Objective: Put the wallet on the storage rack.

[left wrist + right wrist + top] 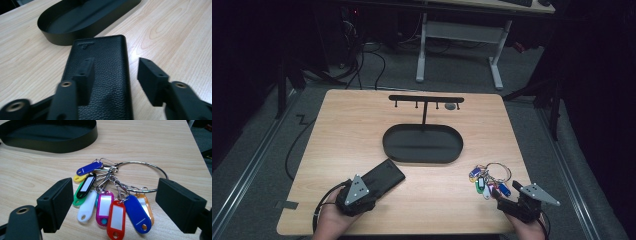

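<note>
With jaws spread wide, the left gripper (377, 181) straddles the near end of a black leather case (100, 75) lying flat on the wooden table (337, 130), while the right gripper (117, 202), equally agape, frames a ring of coloured key tags (110, 197) near the black oval tray (422, 159).
</note>
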The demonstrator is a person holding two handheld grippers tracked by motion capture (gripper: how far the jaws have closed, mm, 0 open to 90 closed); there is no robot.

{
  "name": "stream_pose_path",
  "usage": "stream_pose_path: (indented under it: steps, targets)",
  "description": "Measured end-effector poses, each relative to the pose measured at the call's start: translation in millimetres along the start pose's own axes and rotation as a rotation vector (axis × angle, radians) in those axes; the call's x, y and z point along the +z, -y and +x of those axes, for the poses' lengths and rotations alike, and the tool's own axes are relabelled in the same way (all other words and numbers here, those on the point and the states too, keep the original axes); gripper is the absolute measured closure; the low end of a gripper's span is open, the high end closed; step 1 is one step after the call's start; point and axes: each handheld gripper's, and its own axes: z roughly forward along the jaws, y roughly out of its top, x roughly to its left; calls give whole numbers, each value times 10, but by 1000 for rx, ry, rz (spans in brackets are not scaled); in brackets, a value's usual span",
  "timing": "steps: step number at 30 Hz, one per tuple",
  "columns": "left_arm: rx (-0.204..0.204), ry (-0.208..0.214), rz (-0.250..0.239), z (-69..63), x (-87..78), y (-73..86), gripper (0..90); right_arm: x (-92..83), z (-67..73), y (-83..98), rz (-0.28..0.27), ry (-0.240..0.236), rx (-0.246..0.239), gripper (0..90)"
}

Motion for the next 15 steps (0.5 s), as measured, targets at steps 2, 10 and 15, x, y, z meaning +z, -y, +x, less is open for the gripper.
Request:
stream_pose_path:
  steps: [2, 10, 15]
  targets:
    - [-10, 4, -2, -11, -19, 37, 463, 3, -4, 6, 5, 1, 1, 149]
    - [7, 6, 51, -46, 30, 128, 421, 12, 2, 3, 7, -3, 3, 149]
    - [34, -3, 77, -58, 72, 143, 428, 16, 12, -5, 3, -10, -5, 150]
